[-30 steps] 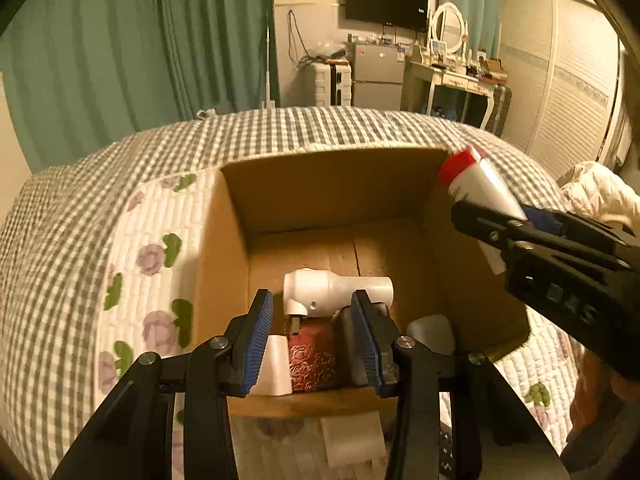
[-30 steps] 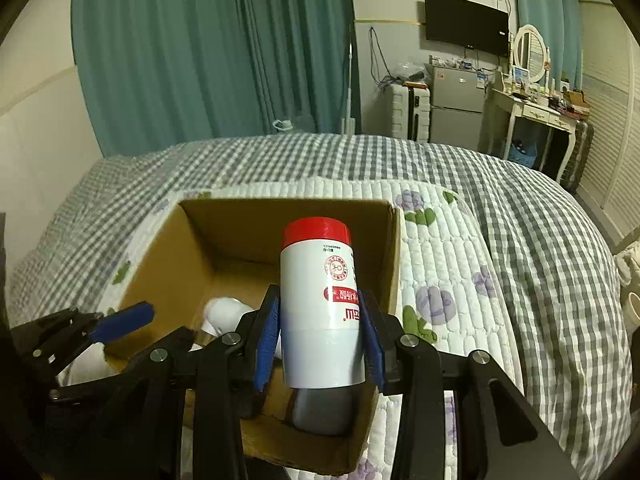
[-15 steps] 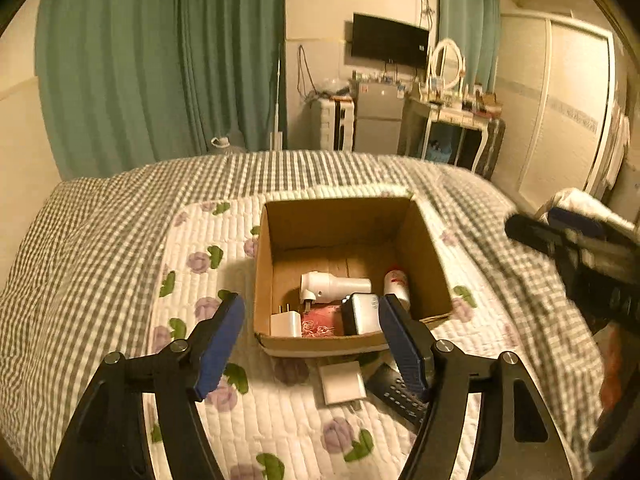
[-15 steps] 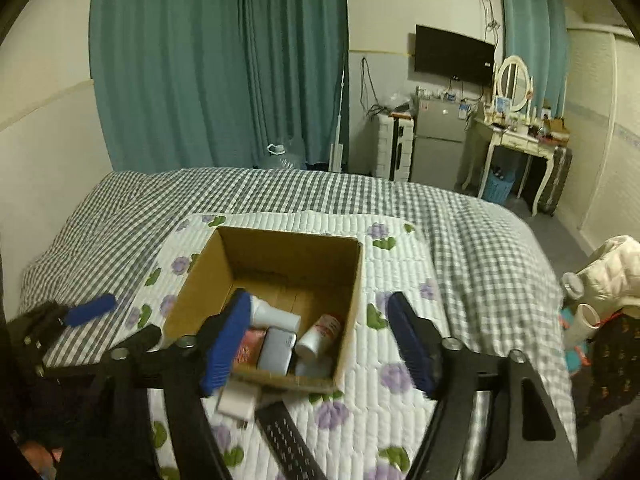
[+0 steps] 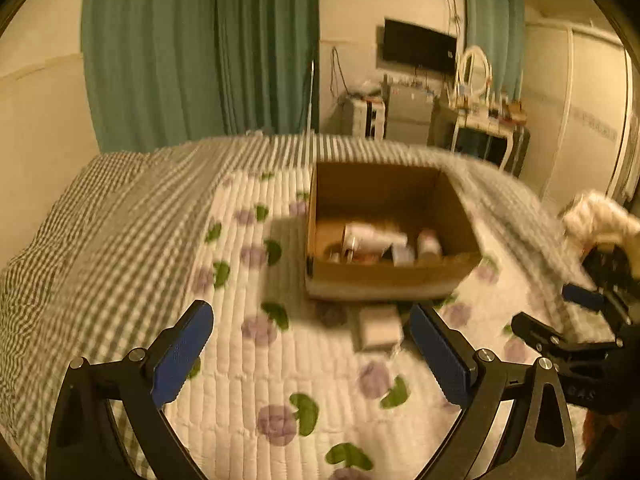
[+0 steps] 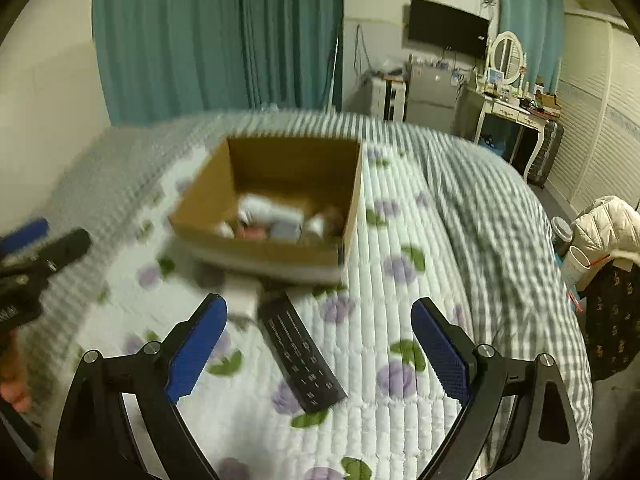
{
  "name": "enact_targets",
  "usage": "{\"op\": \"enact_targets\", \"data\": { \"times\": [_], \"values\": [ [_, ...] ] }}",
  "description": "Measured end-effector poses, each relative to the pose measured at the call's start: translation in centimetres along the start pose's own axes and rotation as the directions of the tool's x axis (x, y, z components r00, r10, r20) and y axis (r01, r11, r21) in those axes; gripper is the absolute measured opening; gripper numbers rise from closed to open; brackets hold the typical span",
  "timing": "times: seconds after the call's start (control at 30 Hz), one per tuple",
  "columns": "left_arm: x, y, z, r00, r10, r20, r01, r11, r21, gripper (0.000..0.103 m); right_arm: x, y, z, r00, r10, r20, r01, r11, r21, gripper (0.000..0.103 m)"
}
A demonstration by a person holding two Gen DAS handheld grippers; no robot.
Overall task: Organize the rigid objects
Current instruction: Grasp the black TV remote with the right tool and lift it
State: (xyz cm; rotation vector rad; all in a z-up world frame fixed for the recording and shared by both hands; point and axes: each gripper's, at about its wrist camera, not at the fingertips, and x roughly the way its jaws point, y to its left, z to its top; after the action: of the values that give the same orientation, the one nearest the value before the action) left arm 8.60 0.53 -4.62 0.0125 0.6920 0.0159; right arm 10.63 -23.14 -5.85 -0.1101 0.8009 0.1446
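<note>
A cardboard box (image 5: pixel 400 276) stands on the bed and holds several objects, among them a white device (image 5: pixel 372 236) and a red-capped white bottle (image 5: pixel 428 242). It also shows in the right wrist view (image 6: pixel 256 246). A black remote (image 6: pixel 300 354) and a small white block (image 6: pixel 242 294) lie on the quilt in front of the box; the block shows in the left wrist view (image 5: pixel 380 326). My left gripper (image 5: pixel 312 354) is open and empty, back from the box. My right gripper (image 6: pixel 318 350) is open and empty above the remote.
The bed has a white floral quilt (image 5: pixel 280 360) over a grey checked cover (image 5: pixel 100 240). Green curtains (image 5: pixel 200 52), a dresser with a mirror (image 6: pixel 506 100) and a chair with a white jacket (image 6: pixel 608 228) stand beyond the bed.
The right gripper let the red-capped bottle go into the box and opened wide. Both grippers pulled back and up from the box; the left swung left. The view is motion-blurred.
</note>
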Motion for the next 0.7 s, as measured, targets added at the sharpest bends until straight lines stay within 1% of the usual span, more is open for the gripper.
{"op": "enact_targets", "data": {
  "times": [0.07,0.13,0.2,0.27,0.33,0.37,0.4,0.43,0.5,0.53,0.6,0.67,0.7],
  "values": [
    [2.1,-0.3,-1.7,0.999,0.027,-0.044,-0.025,0.999,0.038,0.100,2.2,0.2,-1.1,0.999,0.003,-0.045,-0.003,1.000,-0.011,0.094],
    [4.1,-0.5,-3.0,0.995,0.048,-0.085,-0.043,0.998,0.054,0.100,4.3,0.5,-1.9,0.996,0.034,-0.078,-0.035,0.999,-0.008,0.094],
    [5.6,-0.6,-4.1,0.992,0.046,-0.119,-0.040,0.998,0.052,0.100,6.4,0.9,-2.4,0.991,0.058,-0.122,-0.061,0.998,-0.020,0.094],
    [6.9,-0.5,-5.0,0.987,0.043,-0.152,-0.037,0.998,0.043,0.100,8.4,1.6,-2.8,0.984,0.063,-0.169,-0.075,0.995,-0.064,0.093],
    [7.7,-0.3,-5.6,0.983,0.039,-0.182,-0.032,0.999,0.038,0.100,10.2,1.9,-3.2,0.975,0.067,-0.210,-0.083,0.994,-0.071,0.093],
    [8.0,-0.2,-5.9,0.981,0.037,-0.190,-0.031,0.999,0.035,0.100,11.1,2.0,-3.3,0.969,0.085,-0.231,-0.102,0.993,-0.059,0.088],
    [8.1,-0.2,-6.0,0.981,0.034,-0.192,-0.028,0.999,0.033,0.100,12.0,1.9,-3.5,0.963,0.099,-0.252,-0.115,0.992,-0.050,0.080],
    [8.2,-0.2,-6.2,0.981,0.030,-0.193,-0.024,0.999,0.032,0.100,12.9,1.9,-3.6,0.957,0.101,-0.271,-0.117,0.992,-0.047,0.076],
    [8.4,-0.2,-6.4,0.980,0.033,-0.196,-0.026,0.999,0.036,0.100,14.1,2.1,-4.1,0.950,0.085,-0.300,-0.108,0.992,-0.062,0.059],
    [8.5,-0.2,-6.5,0.979,0.037,-0.199,-0.031,0.999,0.037,0.100,14.3,2.2,-4.3,0.950,0.073,-0.302,-0.102,0.991,-0.081,0.057],
    [8.7,-0.2,-6.6,0.977,0.038,-0.211,-0.032,0.999,0.034,0.100,14.1,2.3,-4.3,0.952,0.075,-0.296,-0.106,0.990,-0.090,0.048],
    [8.9,-0.3,-6.6,0.974,0.041,-0.222,-0.035,0.999,0.033,0.100,13.2,2.0,-4.5,0.952,0.077,-0.297,-0.102,0.992,-0.069,0.042],
    [8.9,-0.5,-6.5,0.974,0.041,-0.223,-0.035,0.999,0.033,0.100,12.7,1.8,-4.7,0.953,0.073,-0.294,-0.093,0.994,-0.053,0.042]
  ]
}}
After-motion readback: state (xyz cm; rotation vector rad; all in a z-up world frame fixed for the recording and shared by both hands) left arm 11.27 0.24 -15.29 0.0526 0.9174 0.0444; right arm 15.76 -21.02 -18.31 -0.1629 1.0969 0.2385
